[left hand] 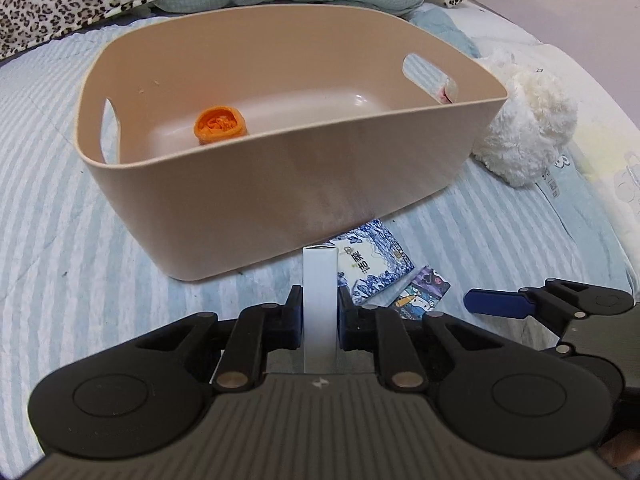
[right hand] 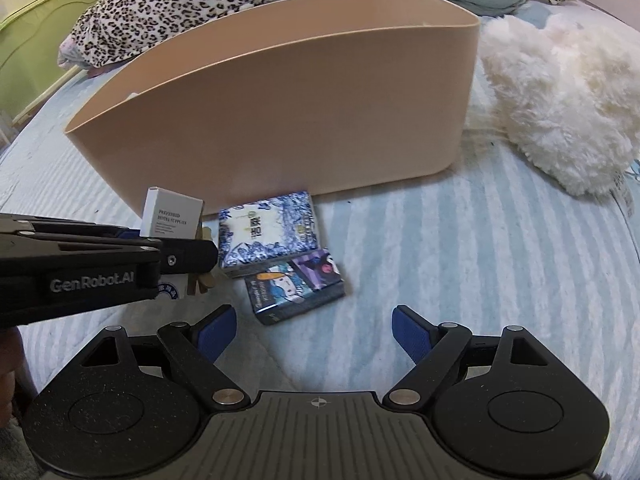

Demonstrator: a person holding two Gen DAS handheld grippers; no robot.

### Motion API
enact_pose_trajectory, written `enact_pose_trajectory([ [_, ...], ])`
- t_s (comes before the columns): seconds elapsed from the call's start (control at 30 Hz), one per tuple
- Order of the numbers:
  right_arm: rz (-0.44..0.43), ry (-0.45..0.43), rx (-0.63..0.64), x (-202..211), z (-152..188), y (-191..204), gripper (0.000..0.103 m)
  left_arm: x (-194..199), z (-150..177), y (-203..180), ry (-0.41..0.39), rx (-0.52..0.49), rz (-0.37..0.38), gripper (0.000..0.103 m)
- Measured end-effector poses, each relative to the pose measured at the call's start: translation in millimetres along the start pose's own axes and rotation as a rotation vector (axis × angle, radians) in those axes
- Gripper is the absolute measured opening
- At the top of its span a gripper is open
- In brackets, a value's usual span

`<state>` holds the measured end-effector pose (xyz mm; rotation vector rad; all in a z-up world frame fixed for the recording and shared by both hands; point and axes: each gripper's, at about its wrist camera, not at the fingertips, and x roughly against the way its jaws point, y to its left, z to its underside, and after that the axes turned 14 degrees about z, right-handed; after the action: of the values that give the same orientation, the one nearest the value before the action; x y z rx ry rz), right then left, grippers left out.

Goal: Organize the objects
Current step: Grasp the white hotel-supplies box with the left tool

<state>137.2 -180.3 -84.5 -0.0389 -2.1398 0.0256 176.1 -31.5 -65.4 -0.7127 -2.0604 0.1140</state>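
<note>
Holding a small white box (left hand: pixel 319 300) tight between its fingers, the left gripper (left hand: pixel 319 312) waits near the tan bin (left hand: pixel 280 184), ready to drop it in. The right gripper (right hand: pixel 314 334) hangs open above two packs (right hand: pixel 280 248) on the bed (right hand: pixel 460 280).

Small white box (left hand: pixel 318 304) upright, pinched in left tool (left hand: pixel 319 322); blue-white pack (right hand: pixel 271 233) + cartoon pack (right hand: pixel 296 292) flat on bed by beige bin (right hand: pixel 280 120), orange thing (left hand: pixel 219 125) inside.

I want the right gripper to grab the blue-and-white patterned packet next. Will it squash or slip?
The blue-and-white packet looks like a glossy soft wrap, so it may dent and slide in the open right gripper. It lies flat beside the cartoon packet, so rolling seems unlikely.
</note>
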Motion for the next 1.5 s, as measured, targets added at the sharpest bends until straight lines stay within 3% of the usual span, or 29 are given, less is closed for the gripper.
enact_pose_trajectory([
  [0.33, -0.018, -0.024, -0.002, -1.0, -1.6, 5.5, 0.086, 24.5, -3.6, 18.4, -0.034, 0.062, 0.059, 0.018],
  [0.67, -0.01, -0.021, 0.009, -2.3, -0.7, 11.2, 0.085, 23.7, 13.8, 58.8, 0.01, 0.151, 0.036, 0.019],
  [0.87, -0.001, -0.021, 0.018, -3.4, -1.9, 14.2, 0.086, 27.1, 18.7, 73.4, 0.002, 0.194, 0.032, 0.036],
  [0.93, -0.003, -0.021, 0.014, -3.3, -2.1, 14.0, 0.086, 32.8, 19.5, 76.4, -0.008, 0.193, 0.016, 0.05],
  [1.27, 0.0, -0.035, 0.03, -4.0, -3.0, 16.6, 0.085, 43.5, 20.6, 92.7, 0.011, 0.247, -0.007, 0.046],
  [1.5, 0.004, -0.036, 0.032, -4.3, -3.3, 15.7, 0.084, 46.7, 28.1, 95.8, 0.061, 0.205, -0.058, 0.046],
])
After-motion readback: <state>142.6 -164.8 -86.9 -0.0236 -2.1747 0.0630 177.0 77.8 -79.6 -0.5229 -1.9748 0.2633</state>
